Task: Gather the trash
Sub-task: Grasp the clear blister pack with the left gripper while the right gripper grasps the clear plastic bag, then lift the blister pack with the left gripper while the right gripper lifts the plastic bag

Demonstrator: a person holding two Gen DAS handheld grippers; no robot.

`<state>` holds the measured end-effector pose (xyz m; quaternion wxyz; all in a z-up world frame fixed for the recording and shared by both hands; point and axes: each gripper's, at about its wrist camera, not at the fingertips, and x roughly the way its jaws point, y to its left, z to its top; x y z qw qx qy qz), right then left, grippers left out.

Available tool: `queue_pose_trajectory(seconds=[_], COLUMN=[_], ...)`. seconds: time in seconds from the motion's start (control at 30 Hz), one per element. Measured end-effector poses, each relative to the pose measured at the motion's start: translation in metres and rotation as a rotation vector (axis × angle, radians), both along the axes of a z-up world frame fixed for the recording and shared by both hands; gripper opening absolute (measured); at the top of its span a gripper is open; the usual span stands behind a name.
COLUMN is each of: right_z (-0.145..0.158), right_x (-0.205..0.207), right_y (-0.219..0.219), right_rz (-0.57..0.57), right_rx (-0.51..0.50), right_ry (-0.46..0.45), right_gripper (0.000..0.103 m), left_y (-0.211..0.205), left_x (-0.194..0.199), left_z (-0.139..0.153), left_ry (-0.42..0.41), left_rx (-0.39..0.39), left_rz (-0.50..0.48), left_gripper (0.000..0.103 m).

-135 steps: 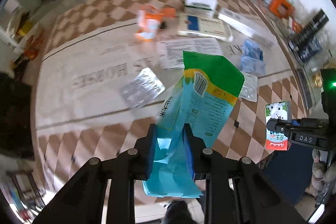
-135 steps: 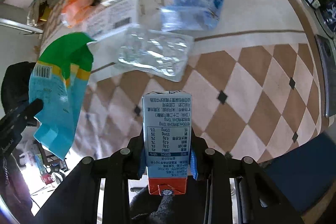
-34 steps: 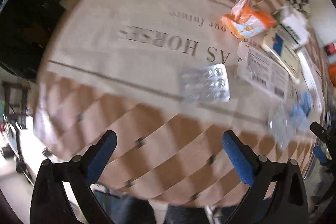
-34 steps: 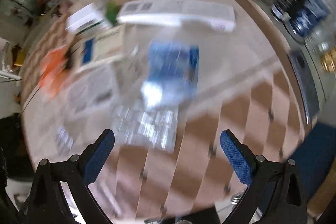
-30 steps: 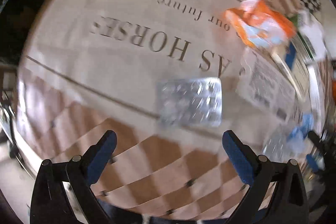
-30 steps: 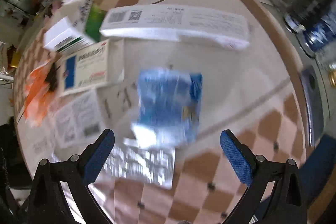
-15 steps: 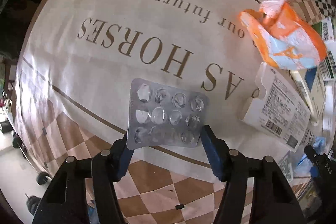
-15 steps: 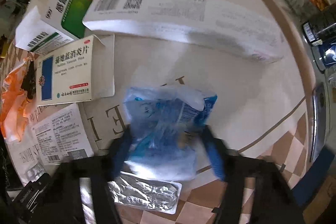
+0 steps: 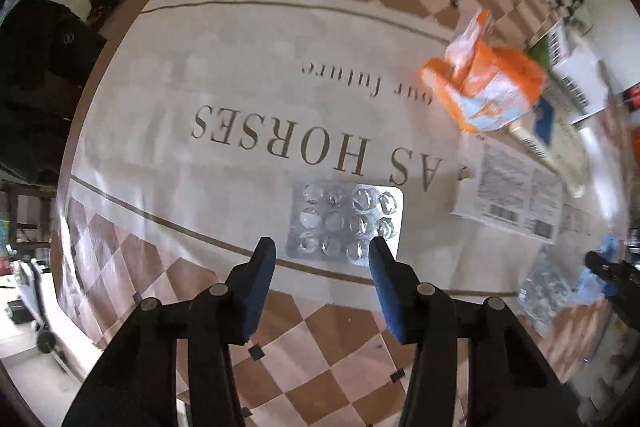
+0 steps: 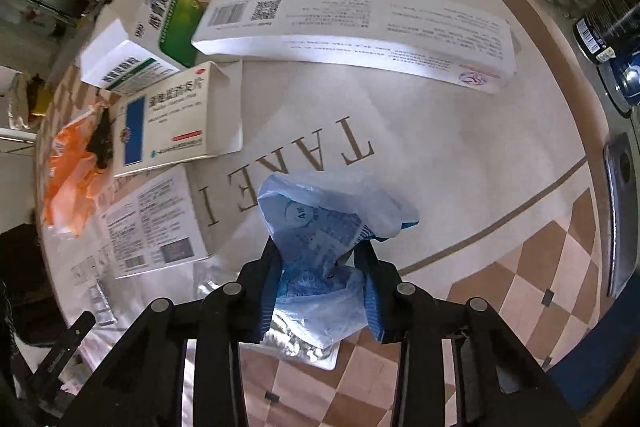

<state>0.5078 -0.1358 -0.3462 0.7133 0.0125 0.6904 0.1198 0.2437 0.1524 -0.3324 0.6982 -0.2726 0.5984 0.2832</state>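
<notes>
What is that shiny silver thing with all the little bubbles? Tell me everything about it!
It is a silver pill sheet, a foil rectangle with rounded corners and three rows of clear plastic bubbles that look crumpled, though the picture cannot show whether any pills are left. It lies flat on the tablecloth, below the printed letters and just above a brown line. The left tongs are open, one blue pad at each side of its near edge, not squeezing it.

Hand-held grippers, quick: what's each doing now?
Left hand-held gripper: open, straddling the blister pack.
Right hand-held gripper: shut on the blue plastic wrapper.
</notes>
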Motion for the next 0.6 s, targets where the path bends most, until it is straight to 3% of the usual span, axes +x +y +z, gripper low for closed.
queue_pose_trajectory(seconds=[0.07,0.1,0.17,0.3,0.43,0.6], right_z=[0.002,0.001,0.006,0.003,-0.002,-0.005], right_x=[0.001,0.002,-0.003,0.006,0.01,0.013], right_y=[0.0,0.0,0.0,-0.005,0.012,0.016], right_rz=[-0.001,-0.002,-0.009,-0.015,0.01,0.014], right_rx=[0.018,0.019,0.022,0.033,0.034,0.035], right_ry=[0.006,0.008,0.008,0.006,-0.002,0.002], right_gripper=[0.038,0.038,0.038,0.038,0.038,0.038], left_y=[0.008,0.014,0.031,0.045,0.039,0.028], left_x=[-0.006,-0.007,-0.007,0.011,0.023,0.05], left_z=[0.006,0.005,-0.004,-0.026,-0.039,-0.038], left_ry=[-0.032,-0.037,-0.042,0.005,0.042,0.026], left_rx=[-0.015,-0.037,-0.106,-0.197,-0.188,-0.2], left_rz=[-0.018,-0.018,0.009,0.037,-0.025,-0.063], left_gripper=[0.048,0.055,0.055,0.055,0.055,0.055])
